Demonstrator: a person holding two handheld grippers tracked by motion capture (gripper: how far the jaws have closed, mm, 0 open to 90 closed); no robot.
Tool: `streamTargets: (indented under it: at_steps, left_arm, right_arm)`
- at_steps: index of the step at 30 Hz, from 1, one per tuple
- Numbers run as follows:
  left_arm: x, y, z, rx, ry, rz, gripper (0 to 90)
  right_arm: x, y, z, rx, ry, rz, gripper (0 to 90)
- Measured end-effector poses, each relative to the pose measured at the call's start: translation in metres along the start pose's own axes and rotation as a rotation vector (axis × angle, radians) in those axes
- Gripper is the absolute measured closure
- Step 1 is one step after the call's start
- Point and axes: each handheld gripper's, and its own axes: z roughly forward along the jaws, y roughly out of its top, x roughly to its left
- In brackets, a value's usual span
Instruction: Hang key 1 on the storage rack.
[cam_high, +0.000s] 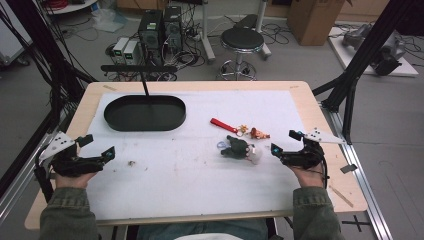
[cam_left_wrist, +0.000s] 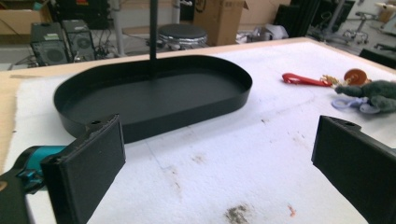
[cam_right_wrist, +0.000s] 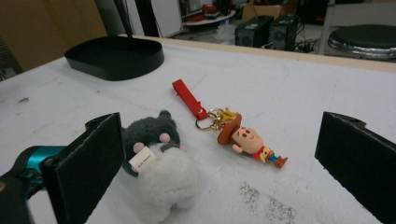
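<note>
1. Bench (cam_high: 200, 210) of pale wood, covered by a white mat (cam_high: 200, 170) with a few dark smudges.
2. Left gripper (cam_high: 97, 147) held low over the mat's left edge, fingers (cam_left_wrist: 88, 163) spread wide apart, gripping nothing.
3. Right gripper (cam_high: 285, 142) held over the mat's right side, fingers (cam_right_wrist: 88, 158) likewise spread wide, gripping nothing.
4. Black oval tray (cam_high: 112, 120) on the mat's far left, shallow-walled, with a thin black post (cam_high: 145, 82) rising from its middle.
5. Grey plush toy (cam_high: 237, 147) lying on the mat right of centre, just ahead of the right gripper; white fluffy underside (cam_right_wrist: 168, 182) and a small label facing that gripper's camera, close to its left finger but apart from it.
6. Cowboy figure keychain (cam_right_wrist: 250, 142) lying just beside the plush, on its far side in the high view, brown hat toward a metal ring.
7. Red strap (cam_high: 223, 125) joined to that ring, stretching away toward the tray.
8. Pale blue clasp (cam_left_wrist: 348, 103) lying against the plush on its tray-facing side.
</note>
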Motion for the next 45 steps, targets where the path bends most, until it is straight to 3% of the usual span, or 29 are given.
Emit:
streamTargets:
  at_steps: [26,35,45]
  left_arm:
    - [0.000,-0.001,0.002,0.030,0.008,0.007,3.2]
    - [0.000,-0.003,0.006,0.046,0.004,0.010,3.2]
    - [0.001,-0.003,0.006,0.045,0.013,0.016,3.2]
  right_arm:
    - [0.001,0.001,0.004,0.029,-0.019,-0.028,0.5]
    - [-0.001,0.009,0.007,0.022,-0.011,0.000,0.4]
    - [0.006,0.028,0.026,0.088,-0.005,-0.077,0.4]
